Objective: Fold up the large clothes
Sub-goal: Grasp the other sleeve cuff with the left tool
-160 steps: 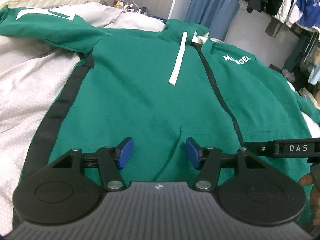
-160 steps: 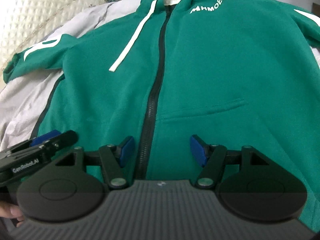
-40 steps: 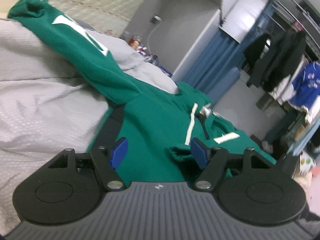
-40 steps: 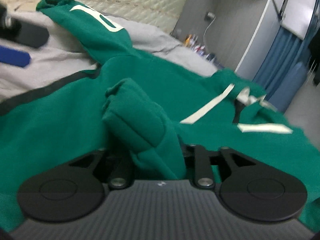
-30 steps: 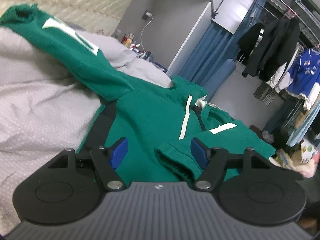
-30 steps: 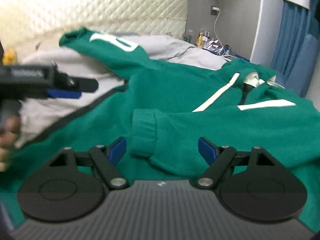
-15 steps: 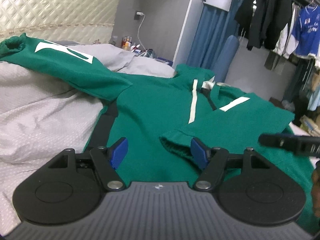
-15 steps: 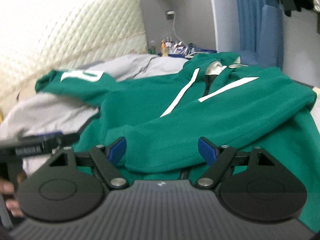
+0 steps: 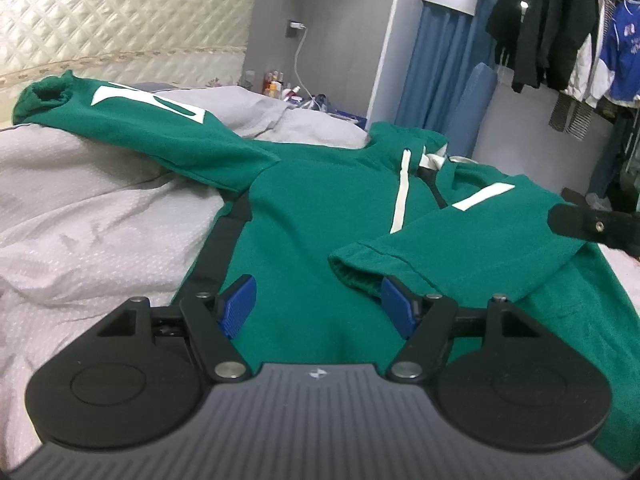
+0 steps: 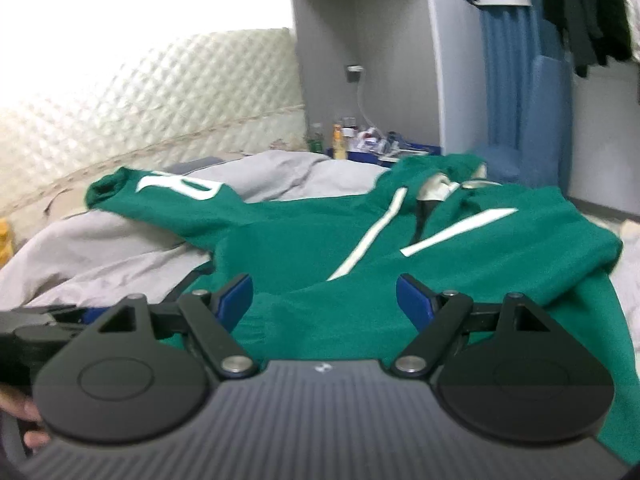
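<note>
Two hand-held grippers hung low over a bed, each with its blue pads spread and nothing between them. Nearest in the left wrist view, the left hand-held gripper [image 9: 314,305] sat over the lower front of the green hoodie [image 9: 320,216], which lay face up on the grey bedspread [image 9: 92,216]. Just beyond its right pad lay the cuff of the folded sleeve [image 9: 452,248], laid across the chest. That view alone showed the tip of the right hand-held gripper [image 9: 592,226] at the right edge, and hanging clothes [image 9: 548,28] far right. The right wrist view, slightly blurred, put the right hand-held gripper [image 10: 325,300] over the same hem, and only it caught the left hand-held gripper [image 10: 48,320] at near left with fingers [image 10: 24,420] of a hand below it. Farther off, both views showed the white drawstring [image 9: 401,196], the hood, and the other sleeve [image 9: 132,120] stretched out to the far left toward the quilted headboard [image 9: 100,12].
</note>
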{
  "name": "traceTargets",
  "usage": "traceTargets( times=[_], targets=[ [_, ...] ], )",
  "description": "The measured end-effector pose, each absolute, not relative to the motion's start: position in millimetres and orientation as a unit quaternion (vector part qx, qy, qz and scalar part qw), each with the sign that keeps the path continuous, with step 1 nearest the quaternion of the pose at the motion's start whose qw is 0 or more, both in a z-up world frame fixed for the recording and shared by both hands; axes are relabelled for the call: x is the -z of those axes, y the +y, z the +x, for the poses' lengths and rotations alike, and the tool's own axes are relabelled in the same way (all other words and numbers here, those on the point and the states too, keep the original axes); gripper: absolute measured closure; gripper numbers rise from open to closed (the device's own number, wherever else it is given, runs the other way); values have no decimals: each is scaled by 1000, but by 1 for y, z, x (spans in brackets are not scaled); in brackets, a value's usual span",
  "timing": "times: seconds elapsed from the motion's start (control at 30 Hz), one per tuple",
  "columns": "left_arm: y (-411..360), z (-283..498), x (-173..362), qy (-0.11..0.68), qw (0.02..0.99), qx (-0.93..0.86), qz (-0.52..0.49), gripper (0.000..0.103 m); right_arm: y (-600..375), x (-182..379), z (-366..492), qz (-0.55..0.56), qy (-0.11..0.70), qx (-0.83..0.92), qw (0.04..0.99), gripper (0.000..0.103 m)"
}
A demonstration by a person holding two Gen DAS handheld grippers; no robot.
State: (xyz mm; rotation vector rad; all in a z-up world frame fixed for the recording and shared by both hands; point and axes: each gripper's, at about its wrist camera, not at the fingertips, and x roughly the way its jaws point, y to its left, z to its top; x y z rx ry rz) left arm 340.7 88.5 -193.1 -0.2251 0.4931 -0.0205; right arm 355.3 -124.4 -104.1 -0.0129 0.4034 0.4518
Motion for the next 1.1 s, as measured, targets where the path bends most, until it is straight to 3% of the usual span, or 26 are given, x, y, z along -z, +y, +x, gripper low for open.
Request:
traceTargets(
  times=[0.47, 0.5, 0.57, 0.97, 1.1],
  targets=[
    [124, 372, 157, 235, 945, -98, -204, 29, -141, 93, 342, 5, 197, -258, 946, 23],
    [129, 377, 153, 231, 944, -109, -210, 29, -143, 93, 342, 10, 199, -260, 945, 19],
    [141, 387, 148, 224, 939, -127, -226, 29, -145, 92, 344, 23, 199, -265, 943, 0],
    [250, 422, 164, 191, 898, -197, -343, 29, -154, 117, 381, 114, 237, -232, 936, 0],
    [292, 439, 166, 174, 898, -234, -328, 29, -146, 127, 391, 108, 239, -219, 940, 0]
  ],
)
